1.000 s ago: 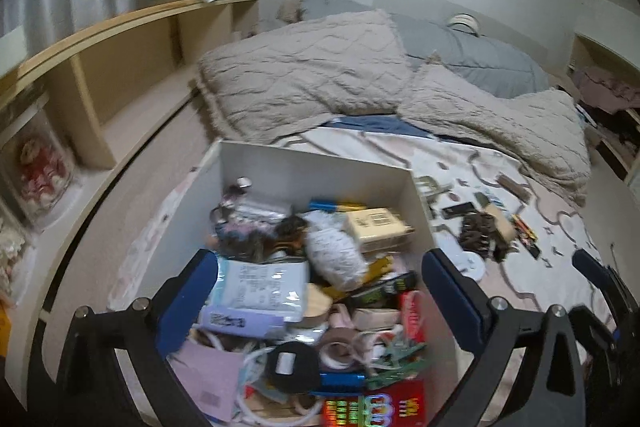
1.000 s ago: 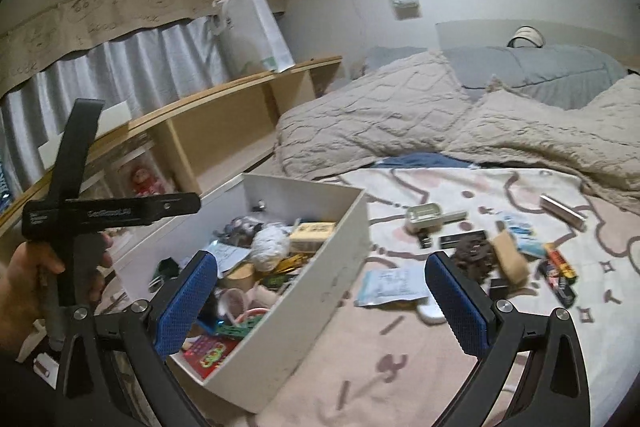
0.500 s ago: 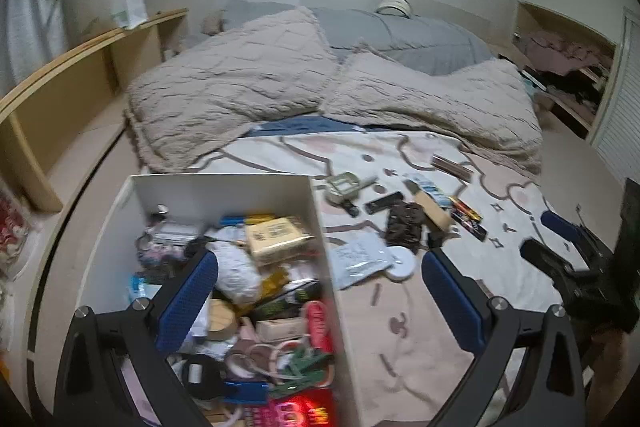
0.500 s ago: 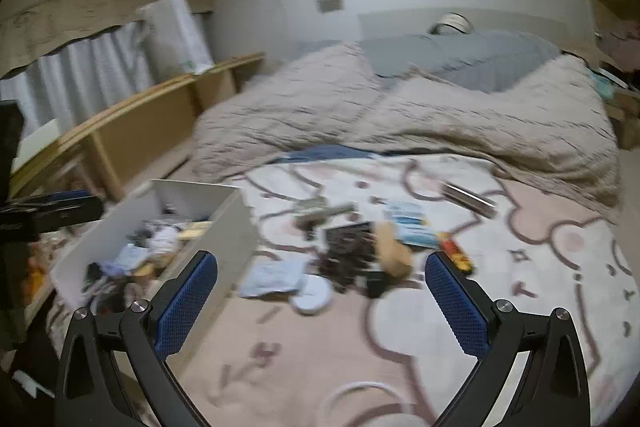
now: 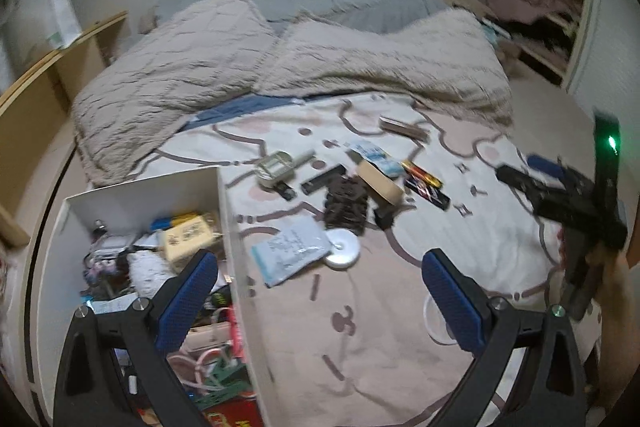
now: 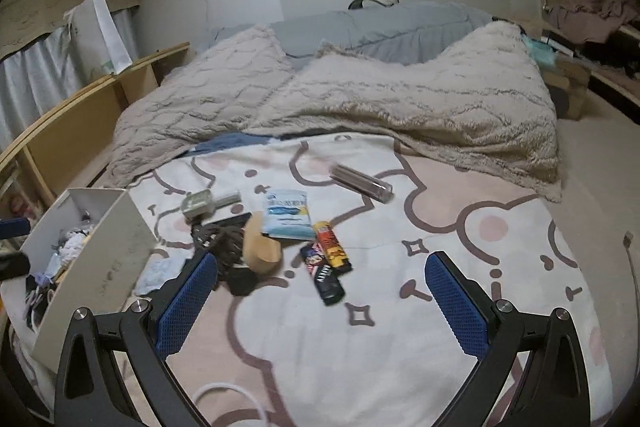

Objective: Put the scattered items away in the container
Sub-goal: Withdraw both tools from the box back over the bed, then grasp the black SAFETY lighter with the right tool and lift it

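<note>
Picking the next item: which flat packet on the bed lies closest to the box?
The pale printed pouch beside the white box; the blue-white packet lies farther off.

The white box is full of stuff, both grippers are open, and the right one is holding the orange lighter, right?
Not quite. The right gripper is open but holds nothing: the right wrist view shows the orange lighter lying on the bed beyond its fingers. The rest is right: the white box is full of stuff, and the left gripper is open too.
</note>
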`<action>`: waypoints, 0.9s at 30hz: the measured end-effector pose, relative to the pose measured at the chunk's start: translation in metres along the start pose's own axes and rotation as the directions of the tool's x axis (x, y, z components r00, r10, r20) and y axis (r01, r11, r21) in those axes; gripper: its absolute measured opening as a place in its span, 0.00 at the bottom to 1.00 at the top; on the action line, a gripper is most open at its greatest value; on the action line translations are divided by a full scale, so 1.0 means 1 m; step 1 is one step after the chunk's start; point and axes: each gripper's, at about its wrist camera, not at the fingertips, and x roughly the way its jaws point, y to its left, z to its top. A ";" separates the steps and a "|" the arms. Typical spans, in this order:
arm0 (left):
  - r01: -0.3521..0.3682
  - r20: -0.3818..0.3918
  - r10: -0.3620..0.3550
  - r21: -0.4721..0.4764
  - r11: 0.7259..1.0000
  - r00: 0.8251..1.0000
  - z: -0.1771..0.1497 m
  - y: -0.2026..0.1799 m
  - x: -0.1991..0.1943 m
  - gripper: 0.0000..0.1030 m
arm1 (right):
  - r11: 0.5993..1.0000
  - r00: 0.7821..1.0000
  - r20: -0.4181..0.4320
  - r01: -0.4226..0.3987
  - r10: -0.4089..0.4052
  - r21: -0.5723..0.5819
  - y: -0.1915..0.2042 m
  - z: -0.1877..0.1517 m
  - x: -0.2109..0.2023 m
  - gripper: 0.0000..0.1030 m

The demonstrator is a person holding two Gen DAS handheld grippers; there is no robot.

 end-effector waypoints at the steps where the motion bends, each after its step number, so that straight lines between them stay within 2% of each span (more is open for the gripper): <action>1: 0.003 -0.008 -0.003 0.018 1.000 1.000 0.000 -0.006 0.004 1.00 | 1.000 1.000 -0.003 0.005 -0.005 -0.008 -0.001 0.000 0.003 1.00; 7: 0.036 -0.067 -0.028 0.109 0.993 0.997 -0.002 -0.040 0.027 1.00 | 0.996 1.000 -0.014 0.018 -0.019 -0.083 -0.001 -0.004 0.028 0.98; 8: 0.042 -0.083 -0.032 0.125 0.991 0.996 -0.003 -0.046 0.032 1.00 | 0.993 0.999 -0.020 0.026 -0.028 -0.111 0.002 -0.006 0.033 0.95; 10: 0.052 -0.112 -0.035 0.152 0.987 0.993 -0.006 -0.055 0.042 1.00 | 0.987 0.999 -0.037 0.031 -0.037 -0.156 0.008 -0.010 0.043 0.79; 12: 0.061 -0.144 -0.035 0.182 0.981 0.989 -0.010 -0.065 0.053 1.00 | 0.982 0.997 -0.069 0.020 -0.034 -0.189 0.013 -0.016 0.055 0.69; 15: 0.070 -0.187 -0.029 0.215 0.974 0.982 -0.016 -0.076 0.069 1.00 | 0.974 0.993 -0.116 0.004 -0.031 -0.225 0.018 -0.023 0.072 0.62; 16: 0.073 -0.198 -0.028 0.223 0.972 0.980 -0.018 -0.079 0.073 1.00 | 0.972 0.991 -0.129 0.000 -0.031 -0.237 0.019 -0.025 0.077 0.57; 23: 0.098 -0.275 -0.018 0.280 0.955 0.961 -0.031 -0.098 0.103 1.00 | 0.959 0.978 -0.203 -0.017 -0.043 -0.282 0.023 -0.036 0.106 0.54; 26: 0.105 -0.304 -0.014 0.285 0.953 0.952 -0.035 -0.101 0.114 1.00 | 0.961 0.967 -0.250 -0.027 -0.044 -0.277 0.020 -0.042 0.120 0.40; 27: 0.106 -0.313 -0.012 0.285 0.952 0.950 -0.036 -0.102 0.117 1.00 | 0.963 0.964 -0.264 -0.032 -0.041 -0.268 0.018 -0.044 0.124 0.32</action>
